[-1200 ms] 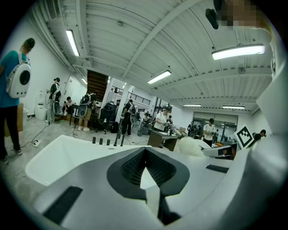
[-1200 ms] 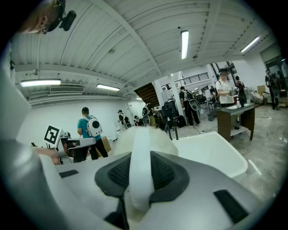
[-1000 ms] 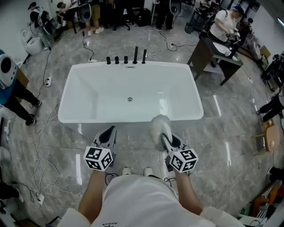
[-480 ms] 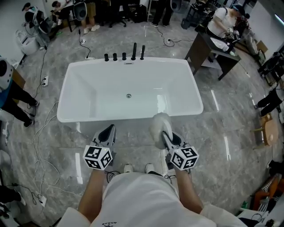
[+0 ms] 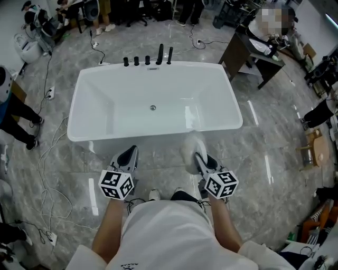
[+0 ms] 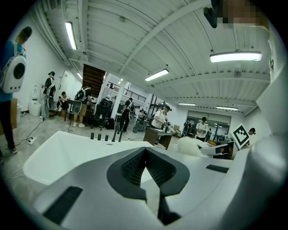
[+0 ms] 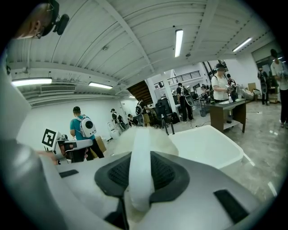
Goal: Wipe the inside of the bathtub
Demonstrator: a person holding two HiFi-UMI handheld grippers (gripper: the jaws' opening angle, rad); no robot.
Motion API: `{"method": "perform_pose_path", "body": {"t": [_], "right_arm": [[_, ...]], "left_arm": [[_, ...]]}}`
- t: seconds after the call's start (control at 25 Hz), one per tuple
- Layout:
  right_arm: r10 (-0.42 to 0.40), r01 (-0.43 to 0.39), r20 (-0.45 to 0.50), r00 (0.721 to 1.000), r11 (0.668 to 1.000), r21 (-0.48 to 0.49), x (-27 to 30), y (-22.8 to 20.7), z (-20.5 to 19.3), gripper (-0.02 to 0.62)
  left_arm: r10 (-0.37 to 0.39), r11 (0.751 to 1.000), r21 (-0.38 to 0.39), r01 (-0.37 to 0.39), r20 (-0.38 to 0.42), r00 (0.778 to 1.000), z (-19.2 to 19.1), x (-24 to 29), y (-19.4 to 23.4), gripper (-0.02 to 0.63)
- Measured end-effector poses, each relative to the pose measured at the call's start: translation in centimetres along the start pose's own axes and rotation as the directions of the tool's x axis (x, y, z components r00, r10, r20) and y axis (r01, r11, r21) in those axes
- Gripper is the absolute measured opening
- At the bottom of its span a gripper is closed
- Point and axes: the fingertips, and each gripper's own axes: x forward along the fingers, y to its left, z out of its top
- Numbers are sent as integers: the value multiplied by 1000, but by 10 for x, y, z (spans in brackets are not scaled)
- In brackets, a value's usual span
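A white rectangular bathtub [image 5: 84, 95] stands on the grey marble floor ahead of me, with a drain [image 5: 152, 107] in its bottom and black taps [image 5: 148, 60] on its far rim. My right gripper [image 5: 197, 158] is shut on the white handle [image 7: 139, 166] of a fluffy white wiping pad [image 5: 191, 145], held just short of the tub's near rim. In the right gripper view the pad [image 7: 148, 137] hides the jaw tips. My left gripper [image 5: 128, 157] hangs beside it, shut with nothing in it, also short of the near rim. The tub [image 6: 54, 155] shows beyond the left jaws.
Cables [image 5: 53, 153] trail over the floor left of the tub. A dark desk [image 5: 248, 52] with a seated person stands at the back right. Several people and chairs [image 5: 105, 10] are along the far side. A person's legs [image 5: 21, 121] stand at the left.
The tub has shifted slightly up and looms a bit larger in the head view, as I stepped closer. Both grippers keep their pose, the right still holding the pad.
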Motion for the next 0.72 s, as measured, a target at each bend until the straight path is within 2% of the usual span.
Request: {"method": "perform_pose_path", "body": {"t": [0.44,0.72], "right_arm": [[-29,28,-16,999,1000,-9,2,6,-3,94],[-66,66,-28,997,998,20,4,-19,-4,94]], "left_arm": [[-11,1000,-22,10,-18,1000,-13,-12,15,6],[-32,999,-13,31,-45,998,-15,6,12,6]]}}
